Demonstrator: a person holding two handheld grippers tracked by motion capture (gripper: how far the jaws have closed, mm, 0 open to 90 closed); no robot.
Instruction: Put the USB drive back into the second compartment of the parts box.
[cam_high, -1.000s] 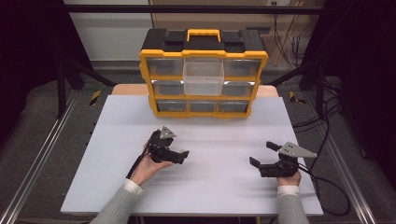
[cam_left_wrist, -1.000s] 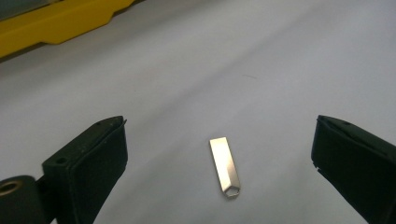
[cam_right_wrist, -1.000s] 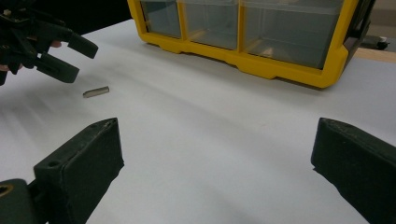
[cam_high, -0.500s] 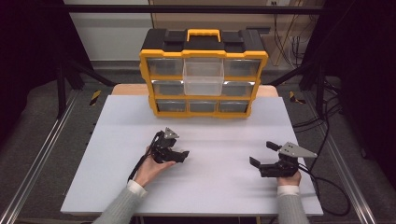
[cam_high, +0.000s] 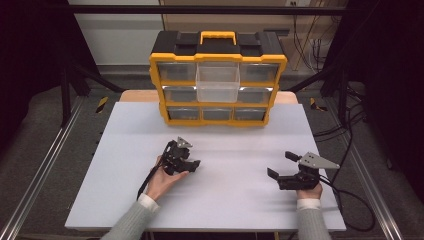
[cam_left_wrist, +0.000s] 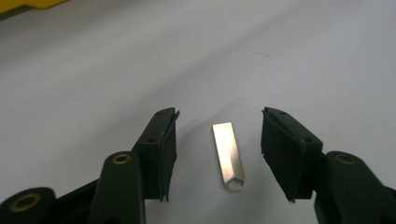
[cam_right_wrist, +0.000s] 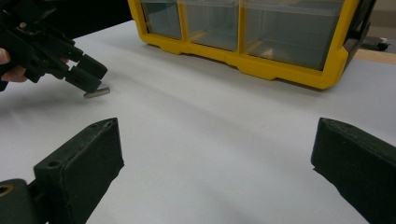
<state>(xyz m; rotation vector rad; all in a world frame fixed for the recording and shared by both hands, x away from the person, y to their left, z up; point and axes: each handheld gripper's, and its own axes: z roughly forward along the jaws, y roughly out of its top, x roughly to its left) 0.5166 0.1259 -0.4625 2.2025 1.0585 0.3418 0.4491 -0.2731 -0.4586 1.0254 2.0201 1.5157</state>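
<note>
left gripper (cam_left_wrist: 218, 140) jaws just been closing in, slim silver metal flash drive (cam_left_wrist: 228, 156) flat on white table (cam_high: 240, 145) between pads, untouched. right gripper (cam_right_wrist: 215, 163) gaping wide at drive's 3 o'clock, holding nothing.

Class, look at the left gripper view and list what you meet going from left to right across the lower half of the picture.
Left black finger → small flat silver metal piece lying on the white table, clear of both fingers → right black finger.

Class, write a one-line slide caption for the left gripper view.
Left gripper, black jaws just closing, straddles a flat silver metal tab lying on the white table, untouched.
</note>
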